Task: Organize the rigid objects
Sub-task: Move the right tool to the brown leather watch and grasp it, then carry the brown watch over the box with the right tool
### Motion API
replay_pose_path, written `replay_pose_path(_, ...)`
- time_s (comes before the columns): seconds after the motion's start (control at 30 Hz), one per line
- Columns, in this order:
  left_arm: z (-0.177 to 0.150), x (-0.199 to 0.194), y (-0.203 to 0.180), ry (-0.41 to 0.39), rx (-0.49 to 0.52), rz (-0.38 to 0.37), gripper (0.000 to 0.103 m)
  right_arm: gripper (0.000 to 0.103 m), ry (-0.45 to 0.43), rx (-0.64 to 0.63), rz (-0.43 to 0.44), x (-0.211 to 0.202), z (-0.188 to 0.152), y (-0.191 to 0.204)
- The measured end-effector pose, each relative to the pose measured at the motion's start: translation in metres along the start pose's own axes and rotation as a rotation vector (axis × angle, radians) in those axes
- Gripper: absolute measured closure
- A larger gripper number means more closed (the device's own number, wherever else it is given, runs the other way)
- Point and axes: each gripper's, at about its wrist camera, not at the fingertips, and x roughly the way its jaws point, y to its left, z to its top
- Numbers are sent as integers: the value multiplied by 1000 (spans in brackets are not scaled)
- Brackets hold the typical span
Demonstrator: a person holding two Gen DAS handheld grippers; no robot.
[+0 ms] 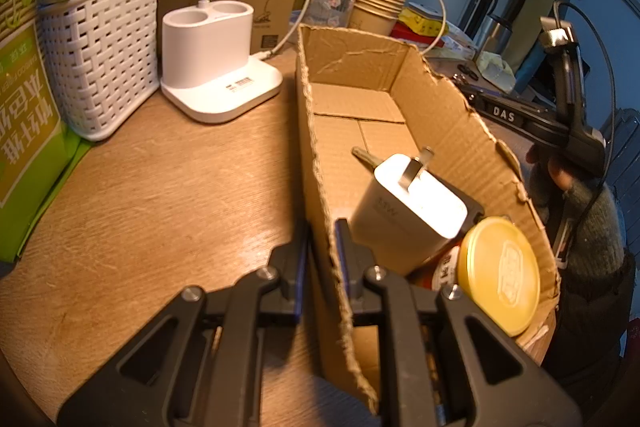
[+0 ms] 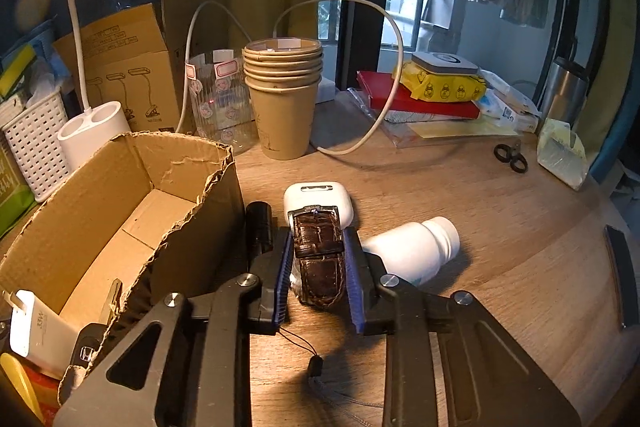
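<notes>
- The watch (image 2: 320, 259), with its brown leather strap, lies on the surface just right of the cardboard box (image 2: 120, 211), and the right gripper (image 2: 318, 279) has its jaws drawn in on the strap's two edges. The leather is soft and the strap is looped, so I judge it could squash or twist under the pads and let the watch slide out on the lift.
- The strap's far end lies on the white earbud case (image 2: 318, 203). A lift that drags forward could pull the case along or knock it over.
- A white bottle (image 2: 416, 251) lies on its side just beside the right jaw. A sideways swing could set it rolling across the surface.
- A small black cylinder (image 2: 259, 227) stands just beside the left jaw, between it and the box wall, and could be tipped on the way to the box.
- A thin black cord with a small tag (image 2: 316, 367) trails under the gripper and might snag.
- The box wall is torn and ragged. The left gripper (image 1: 322, 259) has its jaws narrowed onto that wall (image 1: 320, 227), holding the box. If this pinch slips or tears the cardboard, the box could shift as the watch comes over the edge.
- Inside the near end already sit a white charger (image 1: 408, 203), a yellow-lidded tin (image 1: 500, 275) and a car key (image 2: 86, 347). Dropping the watch there could knock its face on them; the far end is bare.
</notes>
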Motion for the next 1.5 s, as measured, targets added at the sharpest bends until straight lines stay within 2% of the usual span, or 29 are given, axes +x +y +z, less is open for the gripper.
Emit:
replay_pose_path(0.43, 0, 0, 0, 0, 0, 0, 89, 77, -74, -7, 16, -36, 5, 8)
replay_pose_path(1.07, 0, 0, 0, 0, 0, 0, 89, 77, -205, -85, 101, -110, 18, 50)
replay_pose_path(1.5, 0, 0, 0, 0, 0, 0, 89, 77, -181, -134, 166, -104, 12, 83)
